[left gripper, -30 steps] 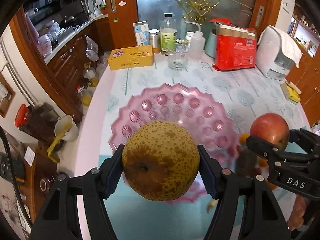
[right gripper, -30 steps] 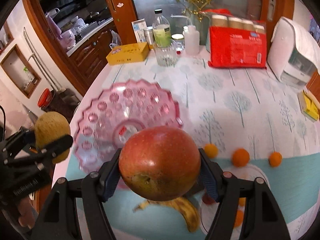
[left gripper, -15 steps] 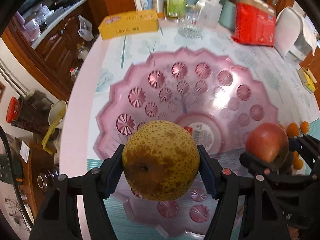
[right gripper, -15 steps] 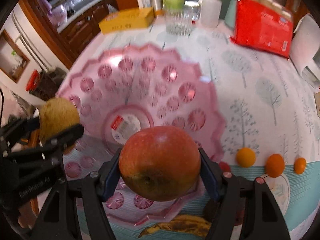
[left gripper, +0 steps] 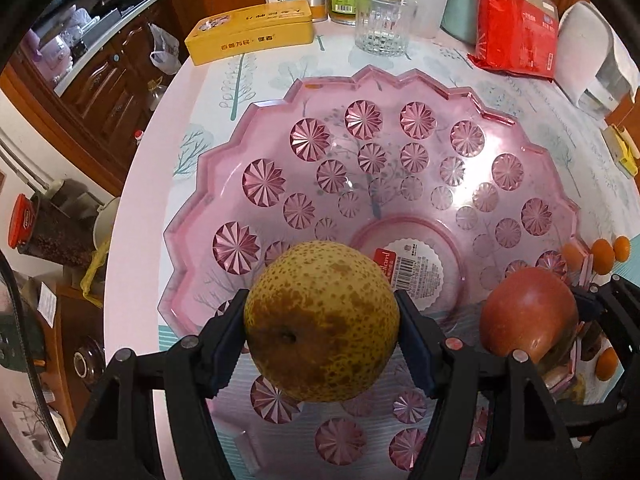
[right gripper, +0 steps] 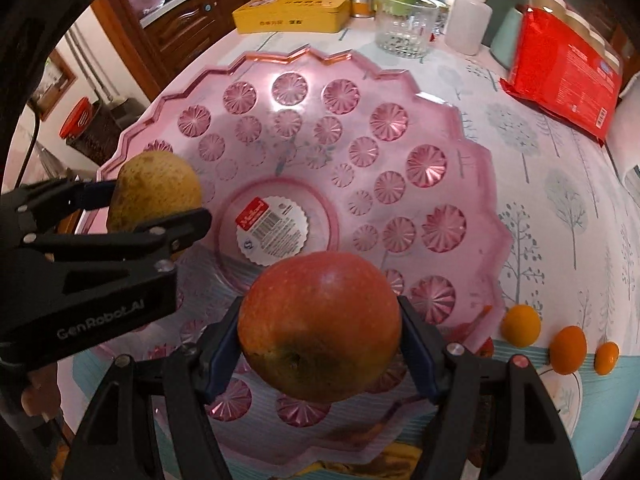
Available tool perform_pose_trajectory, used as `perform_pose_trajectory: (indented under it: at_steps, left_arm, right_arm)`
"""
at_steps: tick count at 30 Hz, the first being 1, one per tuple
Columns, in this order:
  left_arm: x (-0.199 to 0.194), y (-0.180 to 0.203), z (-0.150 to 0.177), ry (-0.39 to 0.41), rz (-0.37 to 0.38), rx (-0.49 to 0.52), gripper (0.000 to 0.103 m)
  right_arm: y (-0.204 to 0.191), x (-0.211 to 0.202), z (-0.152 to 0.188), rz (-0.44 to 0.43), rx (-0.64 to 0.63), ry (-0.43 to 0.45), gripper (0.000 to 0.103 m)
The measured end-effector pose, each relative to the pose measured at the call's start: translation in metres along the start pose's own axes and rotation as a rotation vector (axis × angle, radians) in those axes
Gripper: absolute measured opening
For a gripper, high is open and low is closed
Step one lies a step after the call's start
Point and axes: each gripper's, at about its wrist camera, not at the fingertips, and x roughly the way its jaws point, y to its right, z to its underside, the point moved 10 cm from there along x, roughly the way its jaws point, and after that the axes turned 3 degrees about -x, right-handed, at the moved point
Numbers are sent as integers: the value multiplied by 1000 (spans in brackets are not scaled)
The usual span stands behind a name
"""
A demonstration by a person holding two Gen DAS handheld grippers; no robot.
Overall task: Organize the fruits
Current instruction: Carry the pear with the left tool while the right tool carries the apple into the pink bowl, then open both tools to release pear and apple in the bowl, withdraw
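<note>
Side by side, two fruits hang over a pink bowl [left gripper: 400,92].
Left gripper [left gripper: 322,338] clamps a speckled pear [left gripper: 322,322]; right gripper [right gripper: 320,338] clamps a red apple [right gripper: 320,326].

Tree-print tablecloth table [left gripper: 256,80], pink faceted bowl [left gripper: 280,112], yellow tin [left gripper: 250,32], glass [left gripper: 382,28], red packet [left gripper: 516,36], small oranges [right gripper: 520,325]

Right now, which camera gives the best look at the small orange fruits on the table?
The right wrist view: three small orange fruits lie in a clear row on the tablecloth beside the pink bowl. The left wrist view shows only a cramped cluster at its far right edge, partly behind the bowl's rim and the right gripper.
</note>
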Motion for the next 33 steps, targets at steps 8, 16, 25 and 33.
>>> perform_pose_trajectory:
  at_steps: [8,16,25,33]
  left_arm:
    - [-11,3,3,17,2,7,94]
    - [-17,-3,4,5,22,-31,94]
    - [-53,0,3,122,66,-37,94]
    - [-94,0,8,191,102,-36,94]
  right_arm:
    - [-4,-2,4,-36,16,-3,74]
    - [-2,-7,6,-58,41,1,75]
    - [-2,-24,10,-94,107,72,75]
    - [-6,-63,4,-91,100,217,75]
